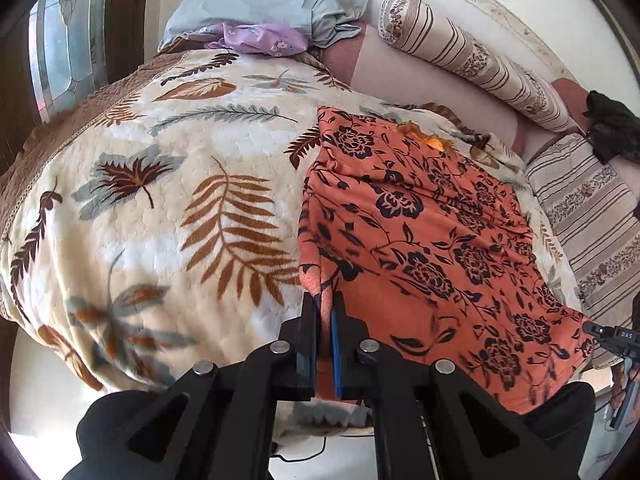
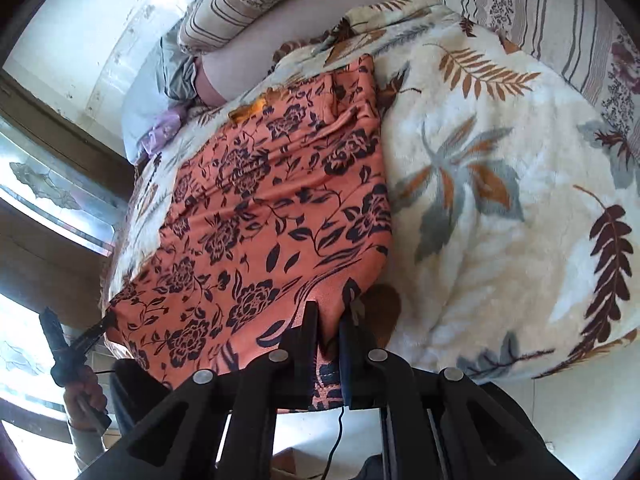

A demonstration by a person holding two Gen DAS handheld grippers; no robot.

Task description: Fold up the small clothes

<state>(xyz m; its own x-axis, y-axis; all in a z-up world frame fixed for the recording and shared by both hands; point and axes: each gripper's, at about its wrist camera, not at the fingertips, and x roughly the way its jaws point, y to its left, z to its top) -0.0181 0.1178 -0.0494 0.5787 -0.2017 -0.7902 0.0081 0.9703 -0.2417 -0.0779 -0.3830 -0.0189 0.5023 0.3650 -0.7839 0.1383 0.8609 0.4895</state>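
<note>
An orange garment (image 1: 420,216) with a dark flower print lies spread on a cream leaf-patterned blanket (image 1: 160,200). In the left wrist view my left gripper (image 1: 323,309) is shut on the garment's near left corner, with a fold of cloth pinched between the pads. In the right wrist view my right gripper (image 2: 329,316) is shut on the same orange garment (image 2: 260,208) at its near right corner. The near hem hangs lifted between the two grippers. The other gripper shows at each frame's edge: the right gripper (image 1: 600,332) and the left gripper (image 2: 102,326), held by a hand (image 2: 86,392).
A grey pillow (image 1: 272,0) and a lilac cloth (image 1: 260,38) lie at the bed's head. A striped bolster (image 1: 472,56) and a striped cushion (image 1: 592,216) line the far side by the wall. A dark item (image 1: 612,128) sits at the right. A window (image 2: 44,184) is beside the bed.
</note>
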